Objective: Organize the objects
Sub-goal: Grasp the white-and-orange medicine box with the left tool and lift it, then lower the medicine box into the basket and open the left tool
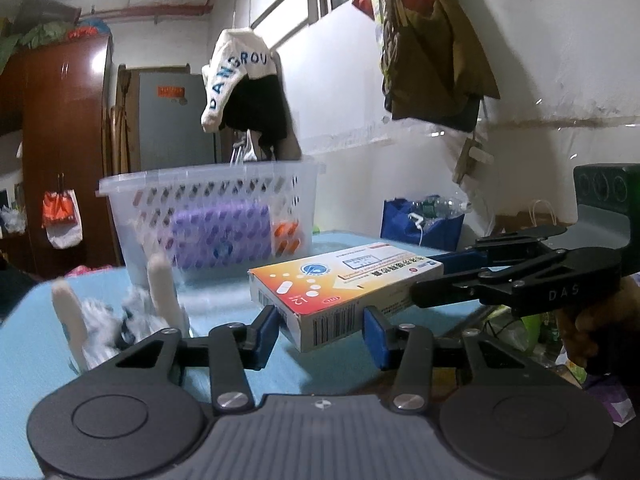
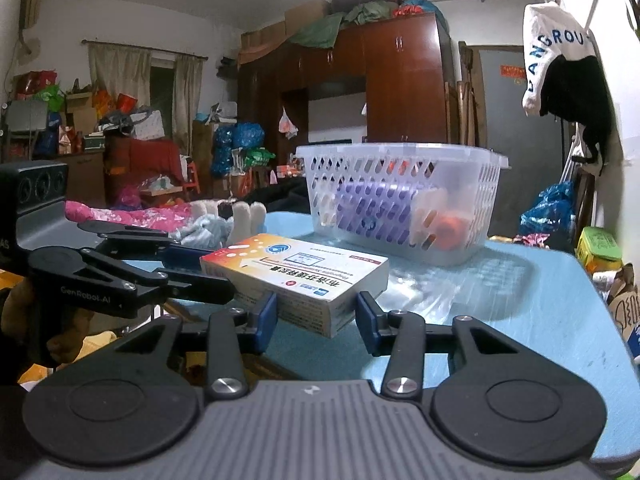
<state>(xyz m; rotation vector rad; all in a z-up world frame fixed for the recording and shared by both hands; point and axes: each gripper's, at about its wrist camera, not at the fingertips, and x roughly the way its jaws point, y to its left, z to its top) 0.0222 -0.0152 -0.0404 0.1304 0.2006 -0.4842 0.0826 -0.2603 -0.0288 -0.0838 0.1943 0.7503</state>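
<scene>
Medicine box (image 1: 344, 284) held above tabletop (image 1: 36, 360), left gripper (image 1: 320, 334) and right gripper (image 2: 316, 320) each apparently clamped on an end. Basket (image 2: 400, 160) part-filled; box, plush toy (image 1: 116, 316) still outside.

Beyond my tabletop (image 1: 28, 320), a dark red-brown wardrobe (image 1: 60, 152) stands at the back with bundles of cloth piled on top, and a grey door (image 1: 176, 120) with an orange sticker is just beside it. A white garment (image 1: 236, 76) lettered in blue hangs over something black from a rail near the white wall, and more clothes (image 1: 432, 44) hang further along. Down by the wall sits a blue bag (image 1: 420, 220) stuffed with plastic bottles.
</scene>
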